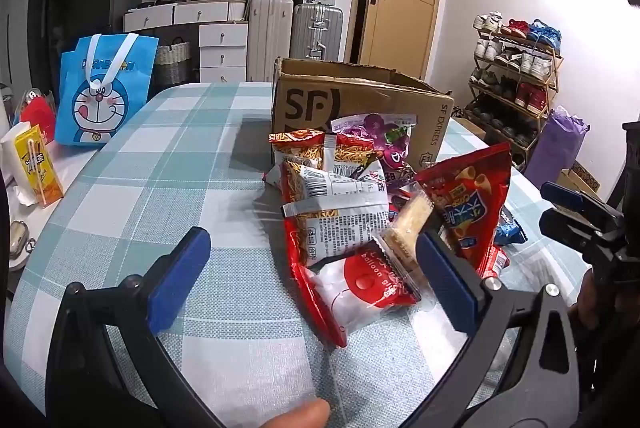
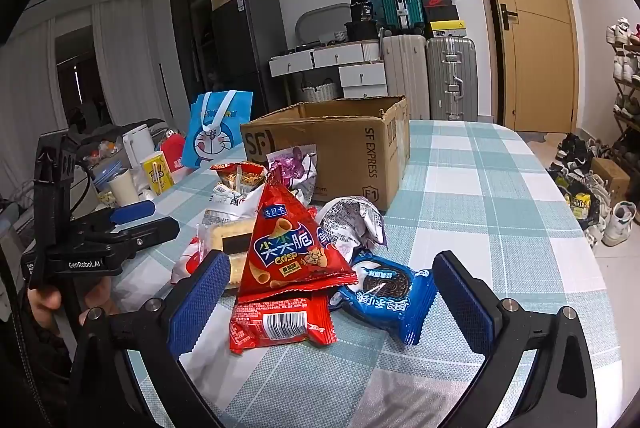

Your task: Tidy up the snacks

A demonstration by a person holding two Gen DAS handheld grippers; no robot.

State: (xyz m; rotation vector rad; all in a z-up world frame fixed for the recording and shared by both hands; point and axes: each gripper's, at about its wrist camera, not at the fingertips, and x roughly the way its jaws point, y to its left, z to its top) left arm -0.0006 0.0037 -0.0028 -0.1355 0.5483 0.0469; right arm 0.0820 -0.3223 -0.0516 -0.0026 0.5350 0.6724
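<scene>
A heap of snack packets lies on the checked tablecloth [image 1: 168, 155] in front of an open cardboard box [image 1: 360, 107] [image 2: 340, 147]. In the left wrist view, a red noodle packet [image 1: 332, 216] and a red-and-white balloon gum bag [image 1: 360, 288] lie between the fingers of my left gripper [image 1: 314, 248]. Its jaws stand wide open and hold nothing. In the right wrist view, my right gripper [image 2: 332, 268] is open around a red triangular crisp bag [image 2: 288, 248], a small red barcode packet [image 2: 280, 324] and a blue cookie pack [image 2: 384, 288]. Its pads touch none of them.
A blue cartoon tote bag [image 1: 104, 91] and a yellow drink carton [image 1: 38, 167] stand at the table's left edge. Suitcases [image 2: 452, 75], drawers and a door are behind the box. A shoe rack [image 1: 516, 75] stands to the right.
</scene>
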